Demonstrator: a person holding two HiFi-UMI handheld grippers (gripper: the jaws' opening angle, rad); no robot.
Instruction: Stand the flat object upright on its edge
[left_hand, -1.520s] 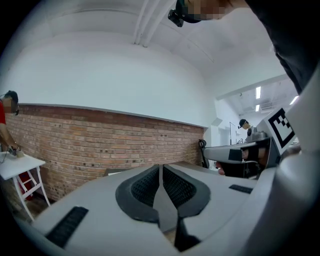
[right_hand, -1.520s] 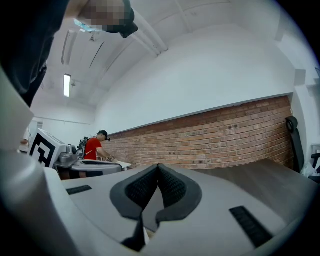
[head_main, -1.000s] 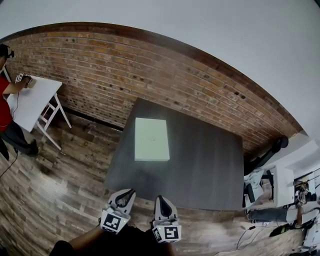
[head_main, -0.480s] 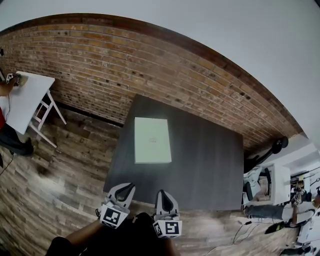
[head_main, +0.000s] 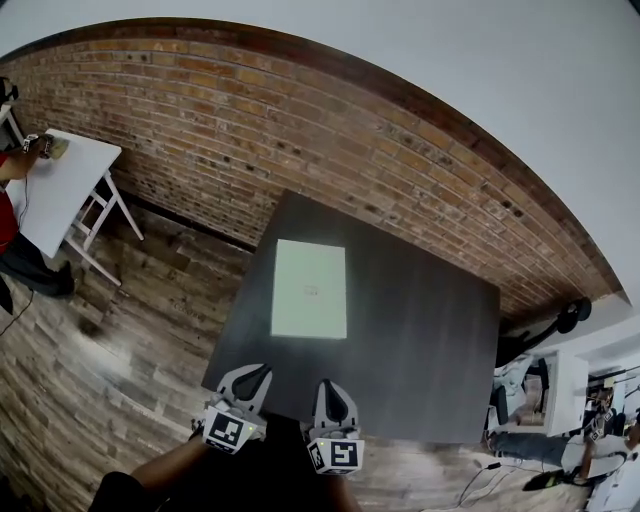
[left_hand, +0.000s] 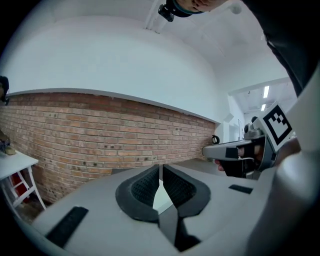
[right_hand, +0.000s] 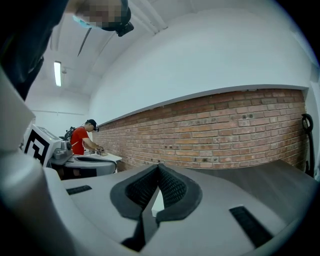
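Your left gripper (head_main: 250, 378) and right gripper (head_main: 332, 392), jaws closed on nothing, hover at the dark table's (head_main: 430, 330) near edge. The pale flat object (head_main: 309, 288) lies flat ahead, near the table's left side. It's probably stiff and light; pinch a long edge.

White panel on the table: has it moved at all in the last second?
No. The white panel lies flat in the same spot, just as close to the dark table's left edge as before. Only the view itself shifted.
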